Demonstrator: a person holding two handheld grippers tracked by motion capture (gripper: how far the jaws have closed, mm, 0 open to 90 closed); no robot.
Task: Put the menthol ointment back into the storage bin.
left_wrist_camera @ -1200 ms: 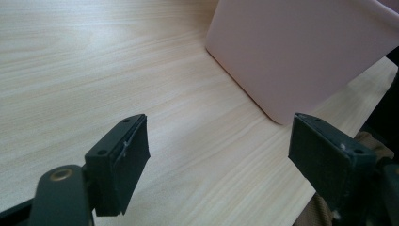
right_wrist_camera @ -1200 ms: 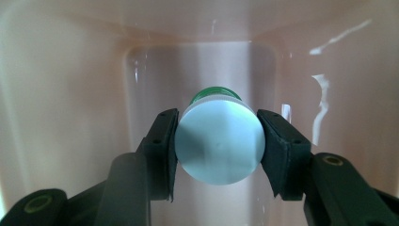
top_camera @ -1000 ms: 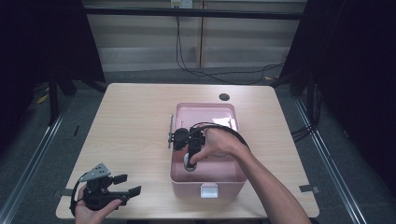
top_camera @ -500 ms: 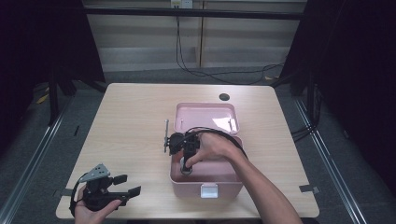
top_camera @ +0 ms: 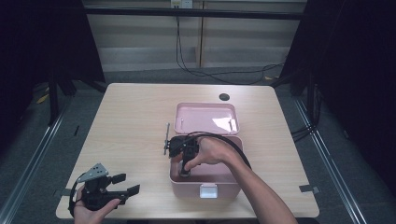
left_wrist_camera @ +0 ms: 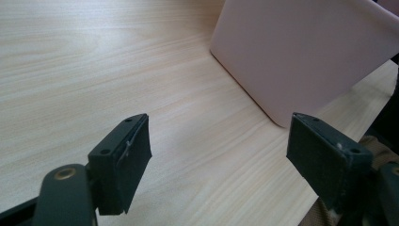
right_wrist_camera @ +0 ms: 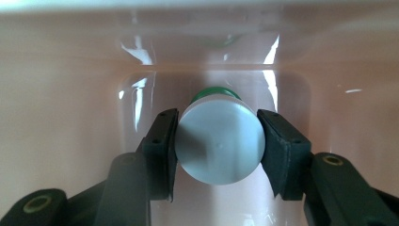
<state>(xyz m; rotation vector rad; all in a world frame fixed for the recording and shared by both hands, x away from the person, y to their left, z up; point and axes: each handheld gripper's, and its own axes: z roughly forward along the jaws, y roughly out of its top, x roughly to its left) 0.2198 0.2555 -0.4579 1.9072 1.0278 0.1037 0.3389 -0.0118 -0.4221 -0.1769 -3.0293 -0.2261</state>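
A pink box (top_camera: 229, 181) stands open near the table's front edge, its lid (top_camera: 206, 118) laid back flat. My right gripper (top_camera: 185, 173) points down into the box, shut on a white bottle with a green band (right_wrist_camera: 219, 140). In the right gripper view (right_wrist_camera: 219, 150) both pads press the bottle's sides just above the pink floor of the box (right_wrist_camera: 70, 155). My left gripper (top_camera: 127, 185) rests at the front left of the table, held by a hand, jaws open. In the left gripper view (left_wrist_camera: 221, 150) nothing lies between the jaws, and the pink box wall (left_wrist_camera: 301, 52) stands ahead to the right.
A thin dark rod (top_camera: 166, 138) lies on the table just left of the box. A round black hole (top_camera: 224, 97) sits in the tabletop behind the lid. Cables (top_camera: 201, 70) trail on the floor beyond the far edge.
My right gripper has sunk deeper into the pink box with the bottle in it. The left gripper has stayed where it was.
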